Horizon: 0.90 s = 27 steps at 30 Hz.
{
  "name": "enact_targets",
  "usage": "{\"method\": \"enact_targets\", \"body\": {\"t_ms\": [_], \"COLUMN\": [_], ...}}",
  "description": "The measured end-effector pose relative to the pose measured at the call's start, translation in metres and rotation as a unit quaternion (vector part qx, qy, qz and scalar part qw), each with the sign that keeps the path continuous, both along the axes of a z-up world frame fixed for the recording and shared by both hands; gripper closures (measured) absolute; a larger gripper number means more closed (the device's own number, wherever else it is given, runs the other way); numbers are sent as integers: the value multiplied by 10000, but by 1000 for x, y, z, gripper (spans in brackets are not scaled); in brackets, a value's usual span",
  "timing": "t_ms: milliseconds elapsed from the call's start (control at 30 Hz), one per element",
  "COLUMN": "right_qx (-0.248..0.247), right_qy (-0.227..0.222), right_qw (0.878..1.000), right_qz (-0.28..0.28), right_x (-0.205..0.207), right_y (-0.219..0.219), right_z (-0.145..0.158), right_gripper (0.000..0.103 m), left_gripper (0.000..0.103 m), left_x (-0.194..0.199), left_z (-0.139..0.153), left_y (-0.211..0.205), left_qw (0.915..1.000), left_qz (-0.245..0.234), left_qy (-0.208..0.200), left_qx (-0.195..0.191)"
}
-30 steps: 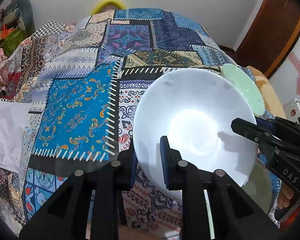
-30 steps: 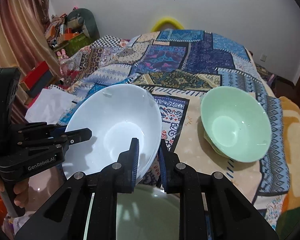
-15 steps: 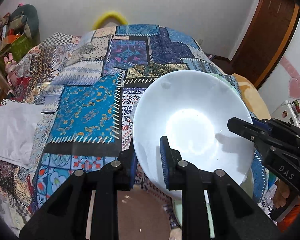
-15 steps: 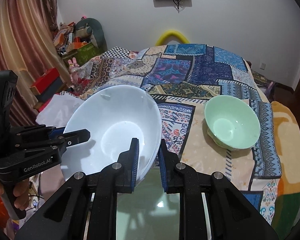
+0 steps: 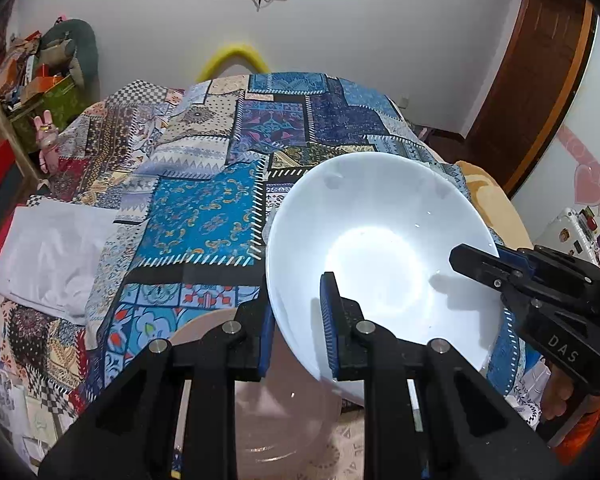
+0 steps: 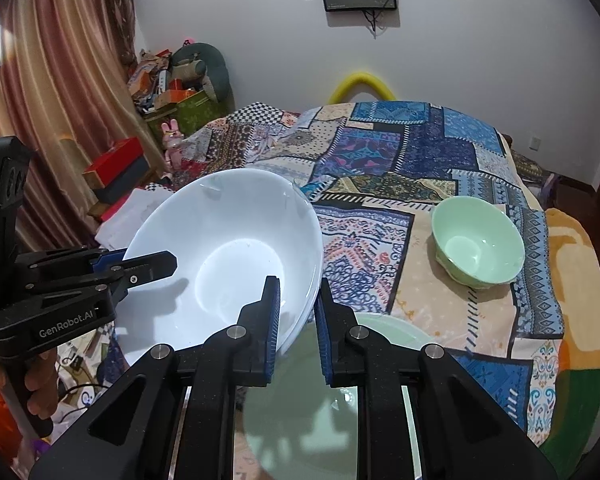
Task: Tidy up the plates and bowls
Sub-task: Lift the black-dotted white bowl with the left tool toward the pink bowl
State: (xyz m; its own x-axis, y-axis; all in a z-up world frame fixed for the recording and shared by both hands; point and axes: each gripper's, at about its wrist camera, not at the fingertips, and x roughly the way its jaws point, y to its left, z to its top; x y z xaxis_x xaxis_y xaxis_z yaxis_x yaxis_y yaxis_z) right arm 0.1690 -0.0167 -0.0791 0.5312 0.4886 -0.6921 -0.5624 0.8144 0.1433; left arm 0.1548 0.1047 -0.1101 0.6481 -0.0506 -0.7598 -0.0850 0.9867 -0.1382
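- The left claw (image 5: 296, 328) is clamped on the near-left rim of the white bowl (image 5: 376, 256); one blue pad sits inside, the other outside.
- The right claw (image 6: 298, 316) is clamped on the bowl's opposite rim, so the bowl hangs tilted above the bed (image 6: 420, 168).
- Seen from the right, the left tool's body reads "GenRobot.AI"; seen from the left, the right tool reads "DAS".
- Beneath the claws lie a pink plate (image 5: 284, 420) and a pale green plate (image 6: 320, 408).
- A green bowl (image 6: 478, 246) rests far right on the patchwork quilt (image 5: 204, 220).
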Motion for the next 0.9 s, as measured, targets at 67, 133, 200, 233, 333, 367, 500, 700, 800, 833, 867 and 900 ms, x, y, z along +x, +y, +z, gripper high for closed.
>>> {"method": "enact_targets", "body": {"t_ms": [67, 133, 200, 233, 333, 367, 500, 700, 800, 833, 867, 900], "right_qx": [15, 36, 51, 51, 56, 53, 42, -17, -42, -53, -66, -71], "right_qy": [-4, -1, 3, 3, 33, 53, 168, 390, 515, 560, 615, 648], "right_qw": [10000, 10000, 9999, 9998, 9997, 9996, 9992, 9980, 9972, 9969, 9965, 9962], "right_qz": [38, 88, 137, 166, 250, 272, 371, 490, 539, 553, 568, 575], "right_x": [-5, -9, -13, -15, -18, -19, -21, -24, -27, -27, -27, -27], "right_y": [3, 7, 11, 14, 22, 25, 36, 52, 57, 59, 61, 61], "right_z": [1, 1, 1, 1, -2, -3, -12, -30, -40, -44, -48, -50], "right_gripper": [87, 88, 88, 88, 88, 88, 88, 88, 88, 88, 88, 88], "left_gripper": [82, 82, 82, 82, 82, 82, 82, 82, 82, 82, 82, 82], "left_x": [-7, -16, -23, -27, -37, -41, -50, -63, -66, -66, -67, -67], "left_z": [3, 6, 9, 10, 11, 11, 8, -4, -12, -16, -19, -23], "left_y": [2, 4, 7, 10, 17, 20, 30, 48, 54, 57, 60, 63], "left_qw": [10000, 9999, 9999, 9999, 9997, 9997, 9994, 9988, 9984, 9982, 9980, 9978], "left_qz": [33, 66, 105, 120, 188, 215, 318, 482, 547, 573, 592, 614], "left_qy": [-36, -77, -105, -119, -138, -137, -102, -1, 79, 118, 149, 187], "left_qx": [-1, 10, 7, 11, 15, 13, 0, -65, -101, -126, -148, -172]}}
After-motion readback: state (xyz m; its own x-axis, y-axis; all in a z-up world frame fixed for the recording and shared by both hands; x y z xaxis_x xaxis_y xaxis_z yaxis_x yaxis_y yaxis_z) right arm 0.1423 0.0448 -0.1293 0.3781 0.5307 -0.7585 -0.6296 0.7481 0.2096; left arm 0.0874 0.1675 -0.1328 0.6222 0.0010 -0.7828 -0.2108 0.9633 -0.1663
